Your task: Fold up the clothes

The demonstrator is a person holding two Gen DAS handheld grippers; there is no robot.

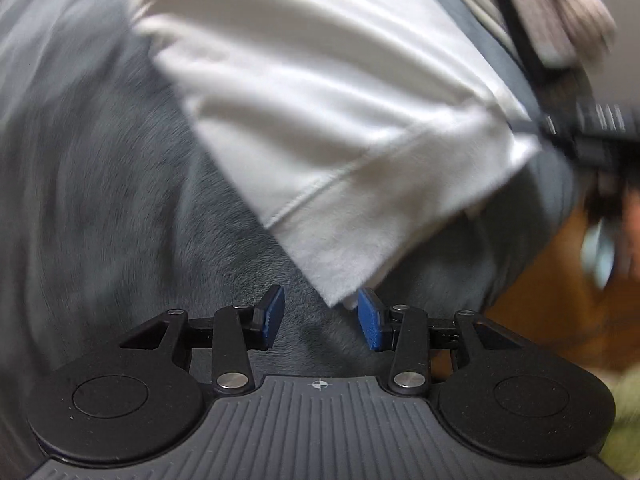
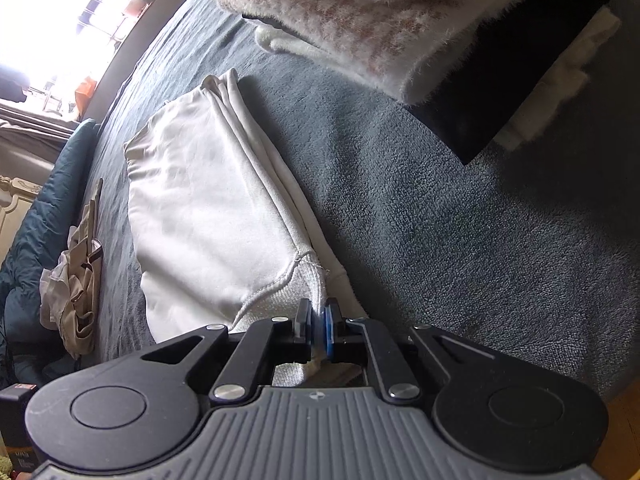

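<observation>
- Grey blanket: white garment lies folded lengthwise on it.
- Right gripper pinches the ribbed hem corner; keep it taut.
- Left gripper partly open, empty; garment's corner sits just above, probably untouched (blurred). Close squarely there.

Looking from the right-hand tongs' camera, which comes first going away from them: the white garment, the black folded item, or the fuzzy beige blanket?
From the right tongs:
1. White garment, pinched in them, stretching left.
2. Black folded item, upper right.
3. Fuzzy beige blanket, top, draped over it.
</observation>
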